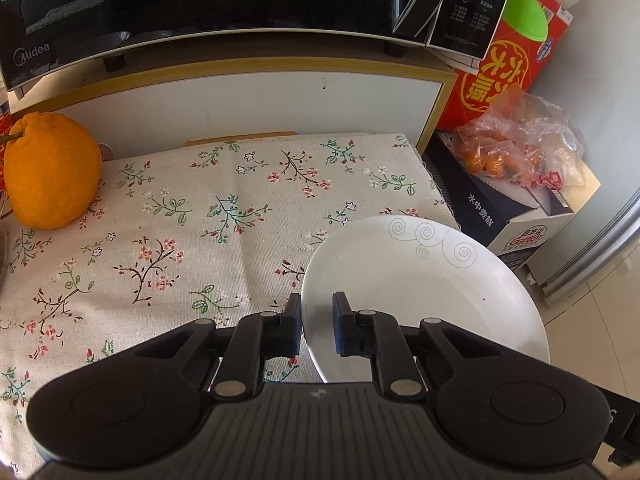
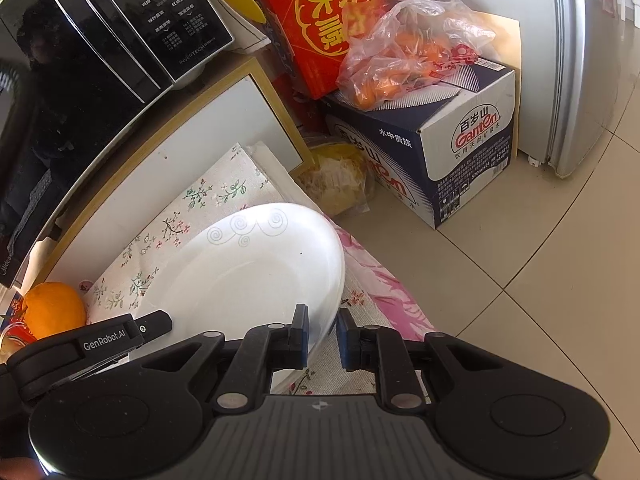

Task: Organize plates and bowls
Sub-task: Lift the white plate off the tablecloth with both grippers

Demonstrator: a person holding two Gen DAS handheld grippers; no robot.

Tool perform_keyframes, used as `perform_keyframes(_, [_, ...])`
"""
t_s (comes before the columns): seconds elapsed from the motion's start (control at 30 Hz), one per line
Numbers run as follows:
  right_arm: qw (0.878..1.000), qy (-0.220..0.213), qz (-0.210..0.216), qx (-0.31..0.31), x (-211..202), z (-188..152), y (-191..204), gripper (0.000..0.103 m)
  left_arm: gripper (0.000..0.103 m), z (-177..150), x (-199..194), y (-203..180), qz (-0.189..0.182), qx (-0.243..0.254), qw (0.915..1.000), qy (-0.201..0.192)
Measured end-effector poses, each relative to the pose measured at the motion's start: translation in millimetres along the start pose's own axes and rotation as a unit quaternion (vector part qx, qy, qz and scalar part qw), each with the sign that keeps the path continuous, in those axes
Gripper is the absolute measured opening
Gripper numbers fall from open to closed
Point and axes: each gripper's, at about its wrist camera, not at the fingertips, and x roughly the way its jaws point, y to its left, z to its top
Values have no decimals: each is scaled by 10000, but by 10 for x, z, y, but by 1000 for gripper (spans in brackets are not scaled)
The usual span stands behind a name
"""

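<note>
A table covered by a cream cloth printed with small flowers fills most of the room in front of me. A round white glazed plate with grey spiral marks sits at its right edge, partly over the side. It looks stiff and fairly heavy. It would break if dropped, and the glaze would be slick, so I judge the thin rim the only place to hold it. The left gripper is pinching the near-left rim. The right gripper is pinching the rim at the near-right side. With two opposite holds, the plate should stay level when lifted.
</note>
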Motion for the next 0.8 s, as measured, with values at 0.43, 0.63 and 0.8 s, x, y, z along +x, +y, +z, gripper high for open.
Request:
perform_keyframes(0.43, [9992, -351, -7, -181, -222, 37, 88, 11, 13, 47, -204, 15, -220, -127, 9994, -247])
perform_keyframes(0.63, [9989, -413, 16, -203, -294, 55, 115, 11, 13, 53, -314, 31, -272, -176, 9990, -315])
perform_keyframes(0.8, [9984, -497, 36, -284, -389, 55, 167, 11, 13, 58, -425, 41, -285, -202, 9986, -391])
